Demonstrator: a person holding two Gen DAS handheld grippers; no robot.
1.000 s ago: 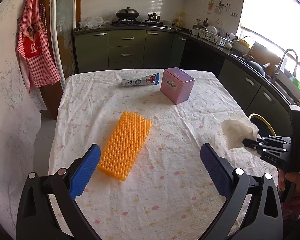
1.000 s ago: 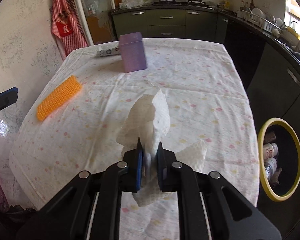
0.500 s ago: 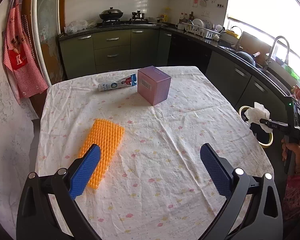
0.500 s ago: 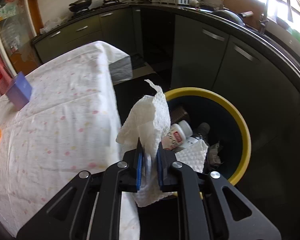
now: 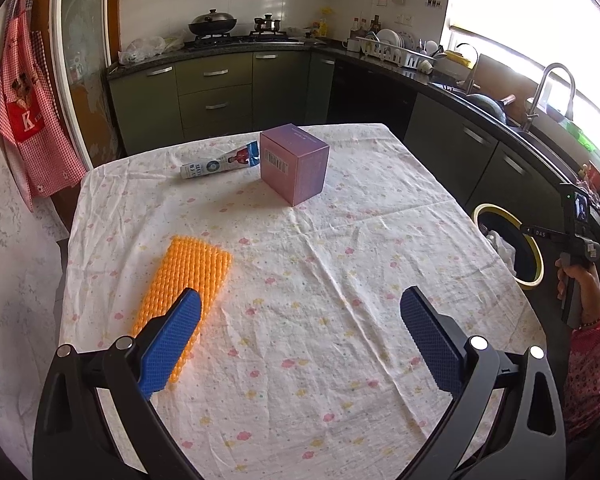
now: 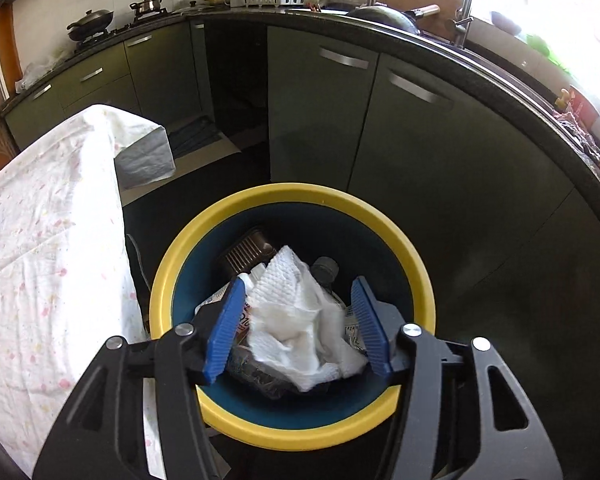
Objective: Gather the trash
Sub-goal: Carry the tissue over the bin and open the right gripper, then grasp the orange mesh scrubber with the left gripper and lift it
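Note:
My right gripper hangs over the yellow-rimmed bin, its jaws opening. The white paper towel lies loose in the bin on top of bottles and other trash, free of the blue pads. In the left wrist view the same bin stands beside the table's right edge, with the right gripper above it. My left gripper is open over the near part of the table, holding nothing. An orange spiky mat, a toothpaste tube and a pink box lie on the tablecloth.
The table with a floral white cloth fills the middle of the kitchen. Dark green cabinets run close behind the bin. A person's hand and pink sleeve are at the right. A red apron hangs on the left.
The right gripper carried the paper towel from over the table to above the bin, then opened, and the towel dropped in. The left gripper drifted slightly across the table.

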